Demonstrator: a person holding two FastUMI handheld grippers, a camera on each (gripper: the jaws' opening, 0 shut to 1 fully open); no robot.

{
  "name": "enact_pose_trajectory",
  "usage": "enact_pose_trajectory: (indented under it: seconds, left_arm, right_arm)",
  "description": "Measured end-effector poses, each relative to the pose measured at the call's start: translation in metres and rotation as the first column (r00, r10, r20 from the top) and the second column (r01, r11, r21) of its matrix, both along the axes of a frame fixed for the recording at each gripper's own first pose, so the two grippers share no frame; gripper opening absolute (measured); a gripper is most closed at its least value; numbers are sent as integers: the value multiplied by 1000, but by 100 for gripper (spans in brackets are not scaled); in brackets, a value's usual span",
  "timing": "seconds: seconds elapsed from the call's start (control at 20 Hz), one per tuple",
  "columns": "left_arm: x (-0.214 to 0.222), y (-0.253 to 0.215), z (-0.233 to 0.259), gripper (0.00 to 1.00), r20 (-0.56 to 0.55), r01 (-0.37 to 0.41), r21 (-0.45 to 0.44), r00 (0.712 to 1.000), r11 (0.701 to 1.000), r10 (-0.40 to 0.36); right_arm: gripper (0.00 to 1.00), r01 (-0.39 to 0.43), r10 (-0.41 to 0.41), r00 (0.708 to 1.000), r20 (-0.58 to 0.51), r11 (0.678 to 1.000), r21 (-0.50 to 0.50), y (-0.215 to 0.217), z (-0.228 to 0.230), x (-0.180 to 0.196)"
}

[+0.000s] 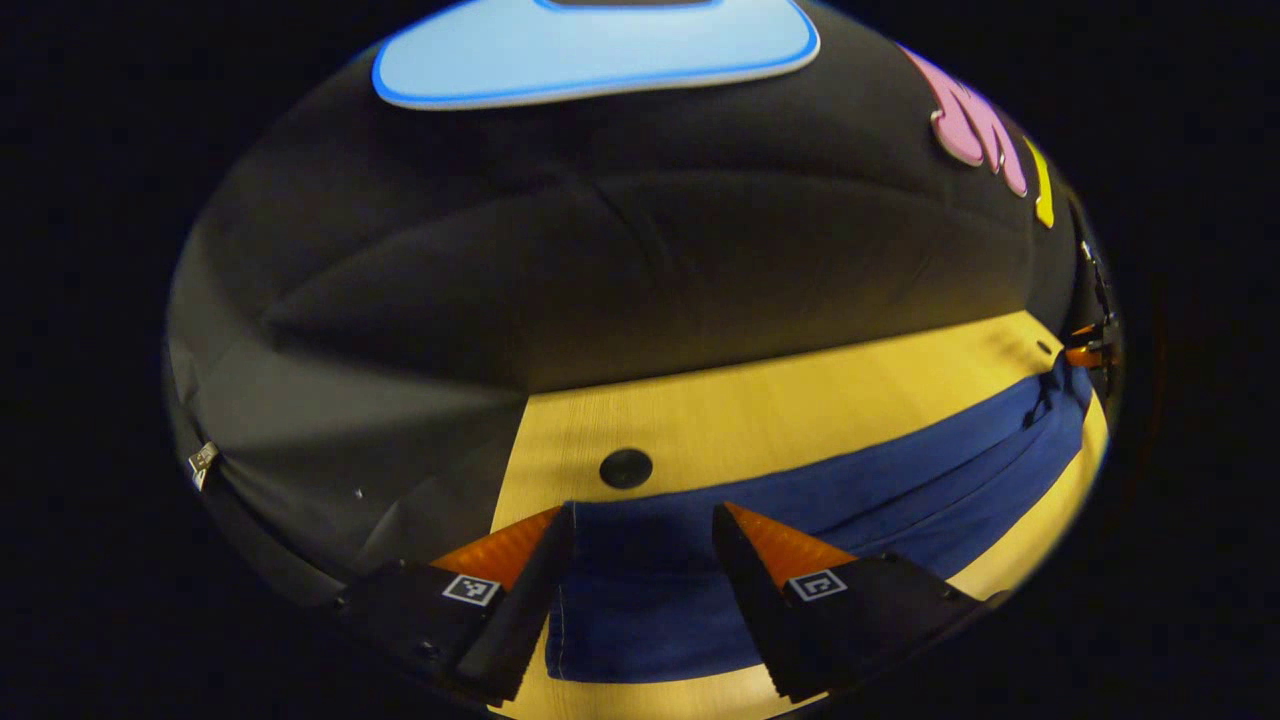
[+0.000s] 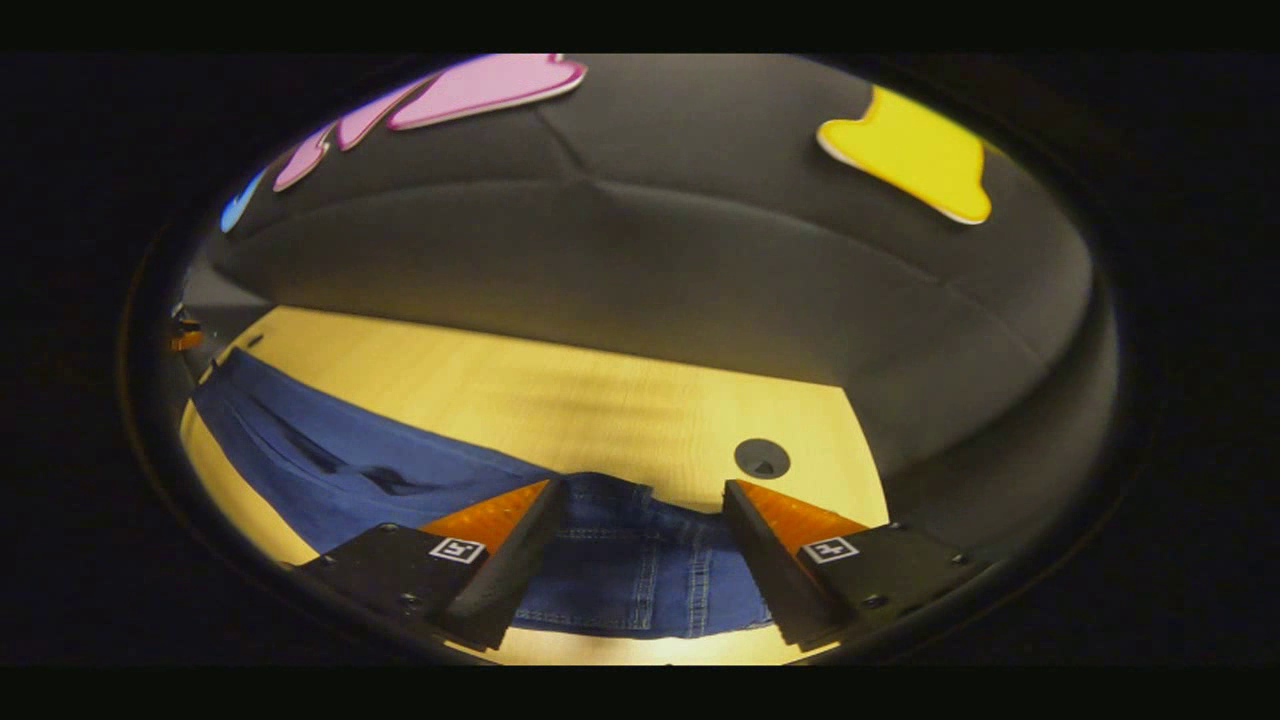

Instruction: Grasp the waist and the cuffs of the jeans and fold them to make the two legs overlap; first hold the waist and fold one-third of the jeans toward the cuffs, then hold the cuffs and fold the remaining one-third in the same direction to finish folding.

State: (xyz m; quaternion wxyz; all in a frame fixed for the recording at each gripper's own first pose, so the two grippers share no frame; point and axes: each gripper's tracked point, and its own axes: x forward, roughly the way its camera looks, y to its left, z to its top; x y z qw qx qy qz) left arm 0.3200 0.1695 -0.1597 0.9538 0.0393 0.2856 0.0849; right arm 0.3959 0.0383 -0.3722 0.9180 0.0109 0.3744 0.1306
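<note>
Blue jeans (image 1: 900, 480) lie flat in a long strip across the wooden table (image 1: 760, 410). In the left gripper view the plain cuff end (image 1: 630, 600) sits between the spread fingers of my left gripper (image 1: 643, 512), which is open just over the cloth. In the right gripper view the stitched waist end (image 2: 630, 570) lies between the fingers of my right gripper (image 2: 642, 485), also open. The legs (image 2: 330, 450) stretch away to the left there. Each gripper appears small at the far end of the jeans in the other's view: the right gripper (image 1: 1085, 350) and the left gripper (image 2: 185, 335).
A round dark cable hole (image 1: 626, 468) is set in the table just past the cuff end, and another hole (image 2: 762, 458) sits beyond the waist end. The black cloth wall stands close behind the table's far edge (image 2: 560, 345). Bare wood lies between the jeans and the wall.
</note>
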Motion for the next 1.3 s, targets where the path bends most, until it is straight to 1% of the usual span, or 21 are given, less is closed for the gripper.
enact_pose_trajectory:
  seconds: [0.1,0.15,0.2,0.3,0.4,0.45,0.55,0.6,0.65,0.7,0.75,0.8,0.85,0.9,0.95,1.05,1.1,1.15,1.2,1.25,1.3]
  left_arm:
    - [-13,-17,29,91,59,38,-14,998,999,-37]
    - [-23,-31,52,91,99,63,-19,993,998,-61]
    - [-28,-48,74,92,142,92,-27,986,995,-87]
    - [-43,-85,109,91,209,145,-40,969,989,-134]
    - [-58,-126,110,91,216,198,-127,962,972,-167]
    - [-68,-145,111,93,235,220,-156,955,963,-180]
    - [-81,-174,115,93,270,264,-189,940,946,-209]
    - [-87,-179,114,93,279,277,-194,935,941,-218]
    - [-92,-185,115,94,282,285,-198,933,938,-224]
    - [-95,-189,116,93,282,288,-200,932,936,-227]
    - [-100,-191,117,94,284,292,-204,931,934,-229]
    - [-103,-192,119,94,283,290,-207,932,934,-227]
    - [-106,-191,119,94,281,288,-208,933,935,-225]
    - [-110,-189,115,94,274,280,-207,936,938,-219]
    - [-113,-186,112,94,261,268,-205,942,941,-211]
    - [-115,-181,100,94,218,246,-199,955,948,-202]
    - [-116,-179,92,94,189,233,-194,962,953,-197]
    - [-117,-175,86,95,173,220,-186,967,958,-189]
    - [-117,-176,82,95,162,217,-184,969,959,-188]
    - [-118,-180,77,95,149,218,-186,970,958,-192]
    - [-118,-183,75,95,138,216,-181,972,959,-193]
  right_arm:
    - [97,54,-55,998,20,997,47,-17,19,5]
    - [96,69,-70,997,32,997,41,-27,26,6]
    - [97,80,-81,996,38,996,31,-32,35,6]
    - [95,113,-114,993,25,993,32,-37,49,0]
    - [97,158,-159,987,7,985,66,-54,59,-10]
    - [97,182,-181,983,-16,980,81,-62,60,-14]
    - [98,268,-260,961,-92,958,100,-74,55,-25]
    - [98,324,-307,942,-138,938,121,-77,51,-32]
    - [95,383,-354,917,-184,911,154,-80,48,-41]
    - [94,447,-403,885,-232,875,188,-85,39,-47]
    - [98,516,-452,845,-286,830,213,-87,31,-53]
    - [98,572,-484,806,-341,786,234,-84,19,-60]
    - [98,614,-501,771,-393,747,254,-79,5,-64]
    - [92,648,-512,740,-435,716,260,-75,-8,-70]
    - [99,687,-530,702,-476,680,256,-75,-19,-76]
    - [98,763,-556,624,-549,586,273,-69,-32,-78]
    - [98,786,-551,597,-583,547,288,-62,-38,-76]
    - [98,797,-539,582,-609,526,296,-58,-41,-77]
    - [98,801,-534,574,-621,523,291,-55,-45,-77]
    - [98,800,-529,573,-626,527,286,-56,-49,-76]
    - [98,797,-533,586,-610,514,316,-58,-44,-66]
